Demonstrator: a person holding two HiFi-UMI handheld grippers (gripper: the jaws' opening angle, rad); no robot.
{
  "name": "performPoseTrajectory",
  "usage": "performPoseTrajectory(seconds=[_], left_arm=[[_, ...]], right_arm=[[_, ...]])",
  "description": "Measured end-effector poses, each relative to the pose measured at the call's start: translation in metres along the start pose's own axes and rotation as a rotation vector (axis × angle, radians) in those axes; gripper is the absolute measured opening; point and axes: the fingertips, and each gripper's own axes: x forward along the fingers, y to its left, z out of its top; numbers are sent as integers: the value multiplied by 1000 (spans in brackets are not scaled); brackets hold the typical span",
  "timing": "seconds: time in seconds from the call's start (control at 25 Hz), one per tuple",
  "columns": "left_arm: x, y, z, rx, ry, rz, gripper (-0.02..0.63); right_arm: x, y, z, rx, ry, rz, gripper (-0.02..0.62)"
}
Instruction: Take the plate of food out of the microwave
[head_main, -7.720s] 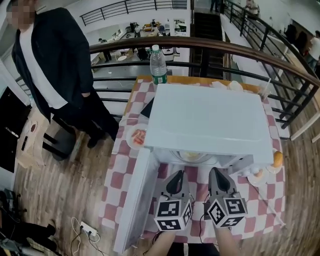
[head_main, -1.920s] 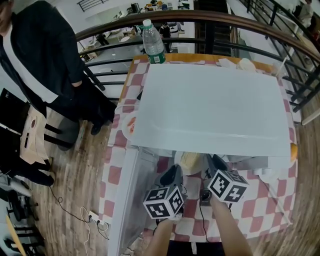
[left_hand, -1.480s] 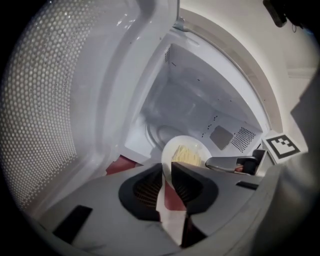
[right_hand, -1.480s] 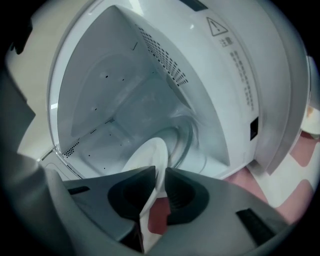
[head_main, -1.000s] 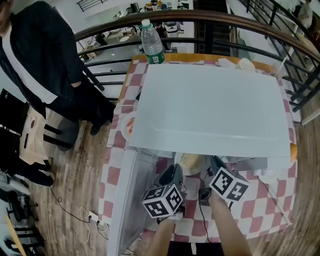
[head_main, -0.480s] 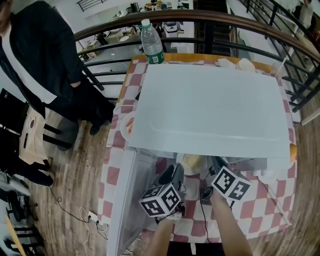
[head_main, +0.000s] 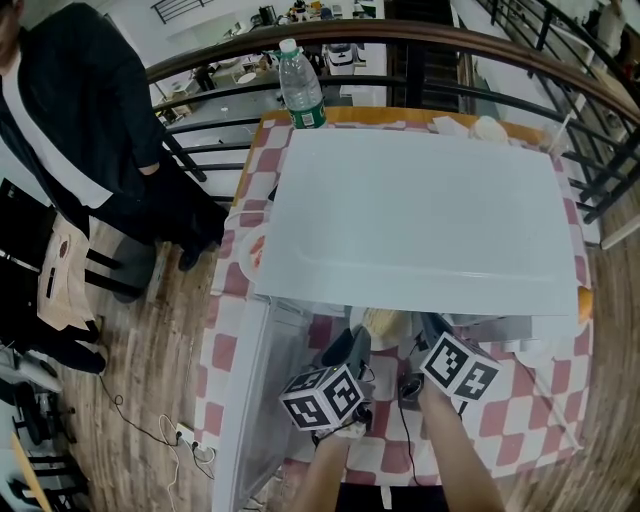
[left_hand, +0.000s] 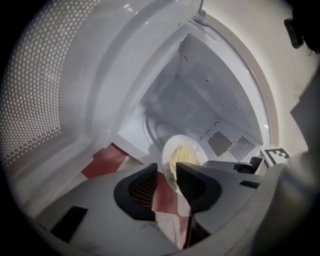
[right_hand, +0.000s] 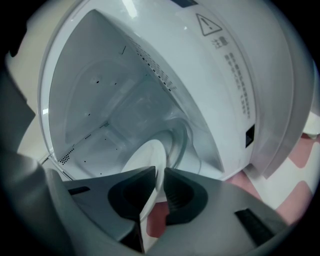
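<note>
— Where's the plate (head_main: 384, 325)?
— At the mouth of the microwave (head_main: 420, 220), food on it, with the door (head_main: 250, 400) swung wide open.
— Right tongs (right_hand: 160, 172)?
— Clamped on the plate's rim.
— Left tongs (left_hand: 169, 172)?
— Jaws apart. They have just been closing, with the rim between them. It sits close to one pad, and the checked cloth (head_main: 520, 420) shows through the gap beside the other.

Right gripper (right_hand: 160, 174) jaws clamp the plate (right_hand: 144, 159) rim; left gripper (left_hand: 167, 169) jaws, just closing, straddle it loosely.
</note>
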Motion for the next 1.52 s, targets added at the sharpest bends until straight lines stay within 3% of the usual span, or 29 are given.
performPoseTrajectory(seconds=[0.08, 0.16, 0.28, 0.56, 1.52], left_arm=[[1, -1, -1, -5, -1, -3, 72], [1, -1, 0, -17, -8, -5, 69], [0, 0, 1, -35, -12, -6, 67], [-6, -7, 0, 7, -2, -6, 78], [-68, -55, -35, 55, 21, -57, 81]], right_arm=[[0, 0, 0, -3, 2, 1, 51], [0, 2, -1, -4, 2, 6, 51], [-1, 3, -1, -4, -4, 11, 51], [-12, 8, 7, -56, -60, -1, 49], [-104, 4, -5, -45, -84, -10, 51]])
